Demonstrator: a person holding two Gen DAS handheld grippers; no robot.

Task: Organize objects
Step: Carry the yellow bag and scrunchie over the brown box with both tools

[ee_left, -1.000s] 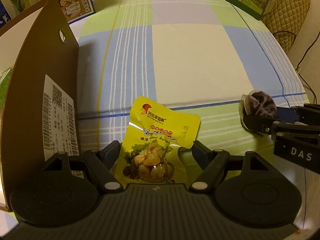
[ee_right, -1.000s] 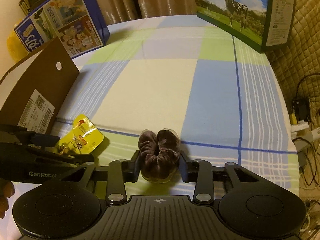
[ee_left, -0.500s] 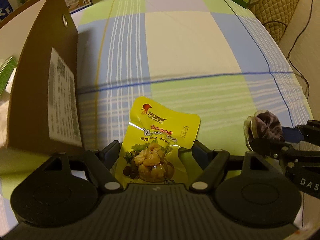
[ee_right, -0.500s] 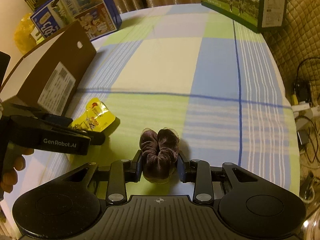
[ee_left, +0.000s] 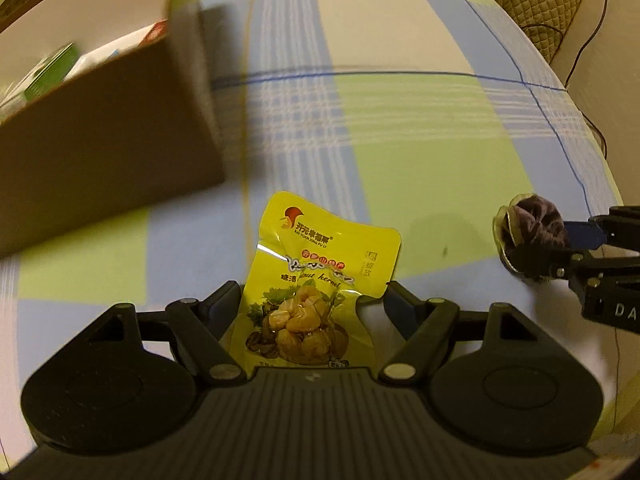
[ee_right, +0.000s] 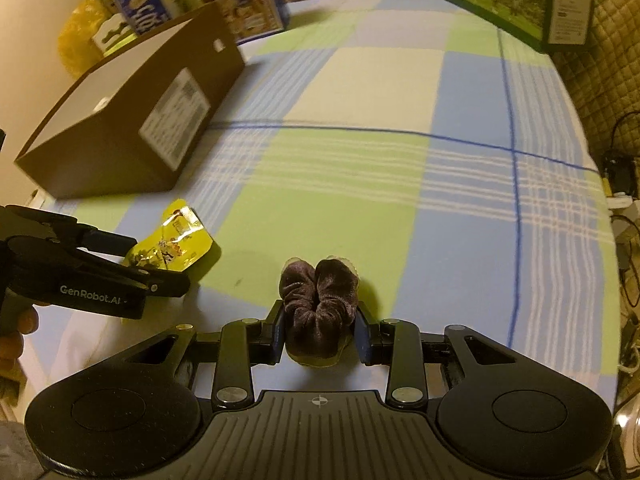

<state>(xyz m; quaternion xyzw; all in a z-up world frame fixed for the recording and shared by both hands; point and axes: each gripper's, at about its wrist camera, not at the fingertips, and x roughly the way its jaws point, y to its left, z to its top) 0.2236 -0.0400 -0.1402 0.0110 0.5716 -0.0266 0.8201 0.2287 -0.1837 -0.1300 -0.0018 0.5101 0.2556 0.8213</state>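
A: Chestnut snack pouch (ee_left: 320, 276) and dark velvet scrunchie (ee_right: 320, 300), those are the two things being sorted. Where are they?

B: Both are held clear of the plaid tablecloth (ee_right: 360, 184). The left gripper (ee_left: 316, 300) is clamped on the lower part of the yellow pouch, whose top sticks out forward and bends a little. The right gripper (ee_right: 320, 328) is closed tight on the scrunchie, squeezing it into two lobes between the pads.

A: So which step is this?

B: I judge it the carry stage: both items are picked up, neither is put away. The open brown cardboard box (ee_right: 132, 120) sits to the left on the cloth, and the left wrist view shows a green packet (ee_left: 52, 68) already inside.

A: What does the next move call for?

B: Probably bringing the pouch over the near wall of the box, then parting the jaws there. The pouch is limp, so it may flop on the rim. The scrunchie would follow, and the two grippers are close together, so they need to go in turn.
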